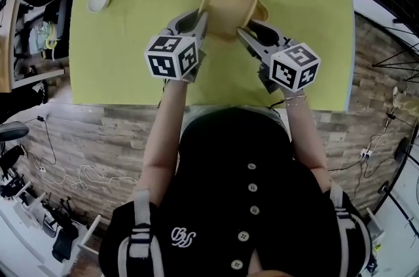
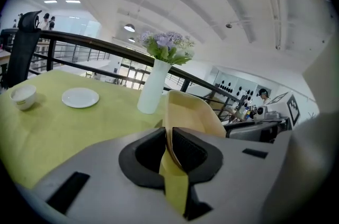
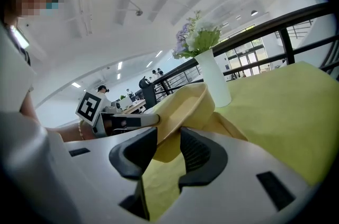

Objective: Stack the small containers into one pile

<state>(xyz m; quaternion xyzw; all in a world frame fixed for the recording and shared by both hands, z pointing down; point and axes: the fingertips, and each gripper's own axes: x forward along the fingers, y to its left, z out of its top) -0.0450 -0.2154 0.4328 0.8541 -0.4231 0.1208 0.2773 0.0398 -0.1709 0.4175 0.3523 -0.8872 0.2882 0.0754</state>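
small container (image 1: pixel 229 4) | held up between both tools | left gripper (image 1: pixel 201 21) pinched tight on its rim | right gripper (image 1: pixel 244 33) jaws slack astride the opposite rim | looks light, stiff, slick plastic: grip the rim

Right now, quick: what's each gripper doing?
Left gripper: closed on the rim of the yellow container.
Right gripper: open, with the container's rim between its jaws but not clamped.
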